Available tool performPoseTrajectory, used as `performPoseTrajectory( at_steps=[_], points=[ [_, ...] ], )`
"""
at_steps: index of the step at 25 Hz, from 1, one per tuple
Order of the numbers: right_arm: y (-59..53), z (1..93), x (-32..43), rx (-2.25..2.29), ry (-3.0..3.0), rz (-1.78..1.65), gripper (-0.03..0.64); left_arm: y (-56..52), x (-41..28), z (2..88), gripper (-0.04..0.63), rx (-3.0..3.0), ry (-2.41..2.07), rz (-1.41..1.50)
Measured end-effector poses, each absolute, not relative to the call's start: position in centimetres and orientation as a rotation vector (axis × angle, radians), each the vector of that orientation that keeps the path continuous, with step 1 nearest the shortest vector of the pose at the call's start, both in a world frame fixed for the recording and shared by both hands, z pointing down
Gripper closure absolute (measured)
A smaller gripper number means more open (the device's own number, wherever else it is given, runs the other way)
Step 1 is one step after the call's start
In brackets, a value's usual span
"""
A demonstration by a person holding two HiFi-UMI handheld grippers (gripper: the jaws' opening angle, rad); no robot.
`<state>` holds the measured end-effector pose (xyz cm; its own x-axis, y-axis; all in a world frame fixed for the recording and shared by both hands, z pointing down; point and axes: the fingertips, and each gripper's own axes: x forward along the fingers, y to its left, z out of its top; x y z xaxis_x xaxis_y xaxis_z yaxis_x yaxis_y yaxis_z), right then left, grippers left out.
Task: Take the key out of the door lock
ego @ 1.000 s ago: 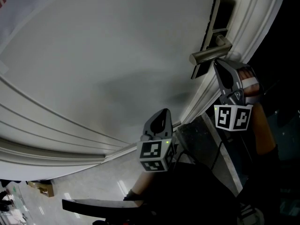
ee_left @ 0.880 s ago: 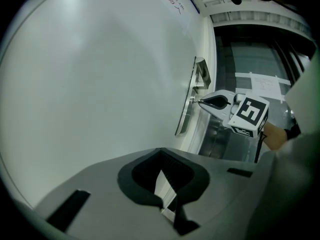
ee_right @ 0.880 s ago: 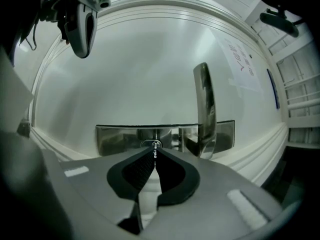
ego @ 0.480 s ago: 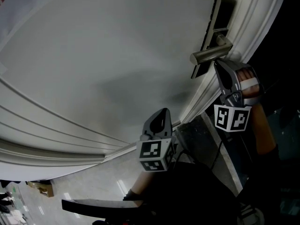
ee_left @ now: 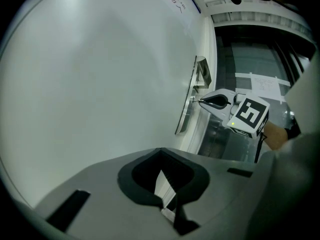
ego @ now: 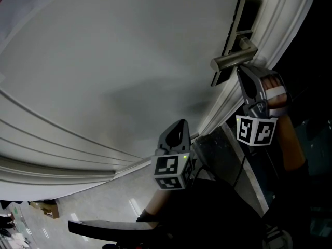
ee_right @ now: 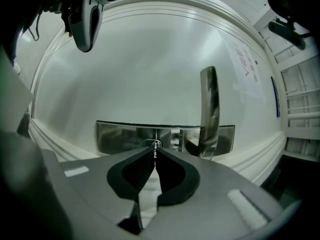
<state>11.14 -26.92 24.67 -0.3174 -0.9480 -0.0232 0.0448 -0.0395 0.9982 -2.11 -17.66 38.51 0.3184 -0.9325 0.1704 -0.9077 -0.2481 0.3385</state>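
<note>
Head view: we hold the right gripper [ego: 243, 77] just under the door handle [ego: 233, 60]; the left gripper [ego: 179, 129] hangs lower, near the door [ego: 119, 61].
Left gripper view: our jaws are pressed together, nothing between them.
Right gripper view: our jaws pinch the key [ee_right: 155, 145], which sits in the lock plate [ee_right: 120, 136].

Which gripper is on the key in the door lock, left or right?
The right gripper: it is shut on the small metal key at the steel lock plate, beside the lever handle. The left gripper is shut, empty, back from the lock.
</note>
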Motion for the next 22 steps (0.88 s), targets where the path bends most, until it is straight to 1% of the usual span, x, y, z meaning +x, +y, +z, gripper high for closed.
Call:
performPoseTrajectory(
  at_steps=[22],
  points=[
    [-26.8, 25.0, 11.7, 1.025, -1.384, -1.486, 0.604, -17.7, -0.7, 38.6, 0.595, 2.245, -1.6, -0.077]
  ],
)
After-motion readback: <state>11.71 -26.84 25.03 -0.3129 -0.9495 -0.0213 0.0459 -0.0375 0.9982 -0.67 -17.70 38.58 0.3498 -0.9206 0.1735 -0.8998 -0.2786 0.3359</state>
